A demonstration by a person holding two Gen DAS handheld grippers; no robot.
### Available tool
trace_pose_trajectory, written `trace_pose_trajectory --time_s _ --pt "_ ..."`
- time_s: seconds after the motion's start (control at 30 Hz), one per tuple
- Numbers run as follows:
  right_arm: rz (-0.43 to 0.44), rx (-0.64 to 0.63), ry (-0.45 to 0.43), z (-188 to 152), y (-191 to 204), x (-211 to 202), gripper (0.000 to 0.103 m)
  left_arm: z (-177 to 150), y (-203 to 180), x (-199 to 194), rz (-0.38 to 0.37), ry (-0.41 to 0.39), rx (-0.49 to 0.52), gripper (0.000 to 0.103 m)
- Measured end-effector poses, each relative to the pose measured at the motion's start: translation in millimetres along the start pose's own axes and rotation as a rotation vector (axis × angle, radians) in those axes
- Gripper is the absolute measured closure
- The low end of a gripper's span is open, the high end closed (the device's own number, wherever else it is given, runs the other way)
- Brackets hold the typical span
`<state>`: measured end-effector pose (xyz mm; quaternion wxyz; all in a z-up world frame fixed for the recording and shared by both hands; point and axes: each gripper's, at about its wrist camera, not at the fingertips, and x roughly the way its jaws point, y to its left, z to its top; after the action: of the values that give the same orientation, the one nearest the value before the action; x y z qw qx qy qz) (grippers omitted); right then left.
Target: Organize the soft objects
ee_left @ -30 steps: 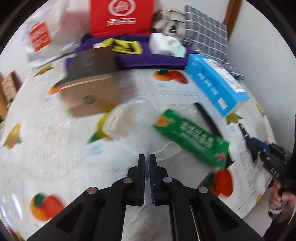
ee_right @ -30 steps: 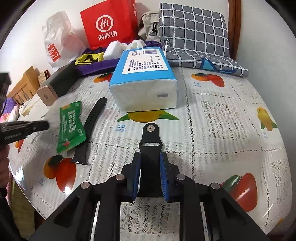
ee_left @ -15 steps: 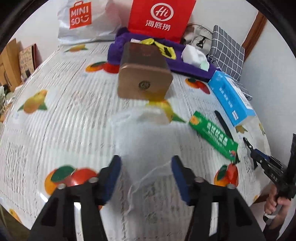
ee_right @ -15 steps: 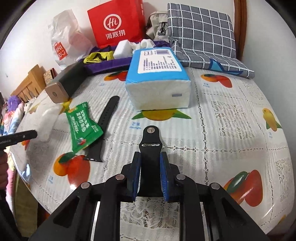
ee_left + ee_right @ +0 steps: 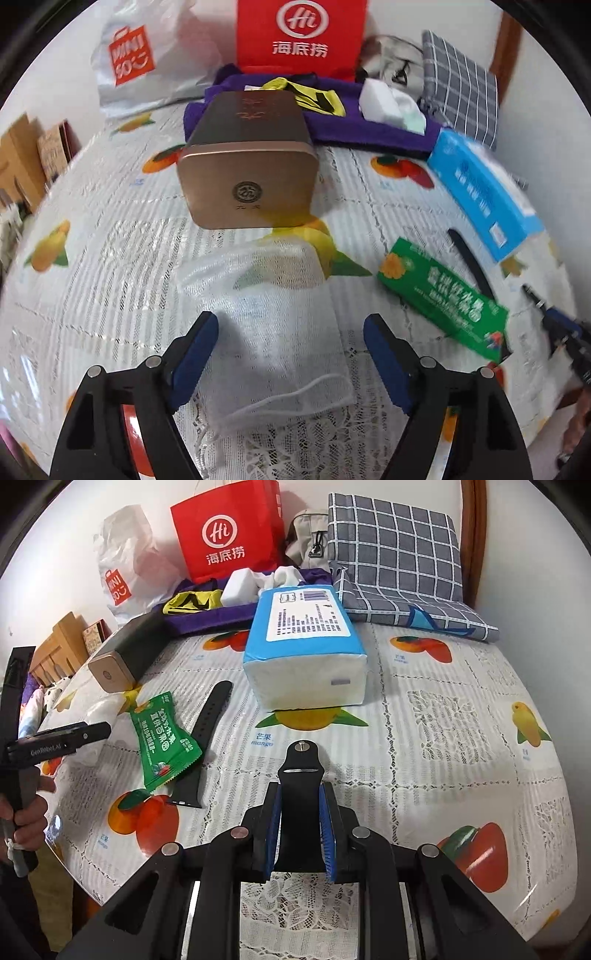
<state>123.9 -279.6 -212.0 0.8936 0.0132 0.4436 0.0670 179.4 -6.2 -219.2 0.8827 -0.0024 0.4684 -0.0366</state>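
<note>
While my left gripper hangs over the table, its blue pads have just been spreading apart and now stand wide, pressing on nothing; the white see-through mesh drawstring pouch lies flat on the cloth between them, its cord looped near the bottom. I cannot tell what the pouch contains. My right gripper is clenched on one short black rubber watch-strap piece with a metal stud, its tip resting on the tablecloth. A second, longer black strap piece lies flat, partly under the single green foil snack packet, crinkled with serrated ends. One rose-gold metal tin with rounded corners lies on its side just beyond the pouch. One soft blue-and-white plastic pack of tissues sits mid-table. At the back stand two bags, a red paper carrier bag and a white plastic shopping bag, beside a folded grey checked fabric and a purple cloth bearing a yellow-and-black item and white crumpled material. The fruit-printed lace-pattern tablecloth looks glossy.
</note>
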Motion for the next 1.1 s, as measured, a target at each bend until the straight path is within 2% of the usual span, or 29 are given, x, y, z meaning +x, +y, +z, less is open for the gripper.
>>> trace_pose_trajectory --time_s 0.03,0.1,0.13,0.17,0.2,0.23,0.27,0.37,0.57,0.73,1.1 --pt "0.000 0.001 0.002 0.2 -0.1 0.9 0.082 -0.5 -3.2 1.0 0.018 -0.006 0.012 0.024" --pt "0.002 0.001 0.004 0.5 0.3 1.7 0.082 -0.8 -5.2 0.1 0.051 -0.020 0.015 0.032" --pt "0.004 0.000 0.004 0.8 0.9 1.6 0.082 -0.5 -3.9 -1.8 0.053 -0.025 0.009 0.048" --pt "0.005 -0.001 0.004 1.3 1.5 1.1 0.082 0.5 -1.3 -4.4 0.042 -0.030 -0.007 0.074" --pt "0.005 -0.003 0.002 2.1 2.3 0.1 0.082 1.2 2.0 -6.8 0.012 -0.036 -0.024 0.088" --pt "0.006 -0.007 -0.002 3.1 3.3 -2.0 0.082 2.2 5.7 -7.5 -0.038 -0.034 -0.036 0.097" --pt "0.007 -0.012 -0.007 4.3 4.1 -4.0 0.082 2.6 8.9 -7.9 -0.082 -0.018 -0.050 0.097" --pt "0.014 -0.023 -0.031 9.2 6.7 -13.1 0.082 0.7 9.8 -15.9 -0.070 -0.023 -0.048 0.098" --pt "0.062 -0.015 -0.071 21.3 7.3 -30.6 0.082 3.7 16.4 -38.9 -0.111 -0.038 -0.089 0.098" --pt "0.094 -0.019 -0.104 36.2 10.2 -41.9 0.082 14.2 21.1 -57.1 -0.147 -0.076 -0.106 0.098" --pt "0.124 -0.047 -0.150 73.6 24.1 -49.7 0.082 47.0 24.2 -83.7 -0.173 -0.129 -0.098 0.098"
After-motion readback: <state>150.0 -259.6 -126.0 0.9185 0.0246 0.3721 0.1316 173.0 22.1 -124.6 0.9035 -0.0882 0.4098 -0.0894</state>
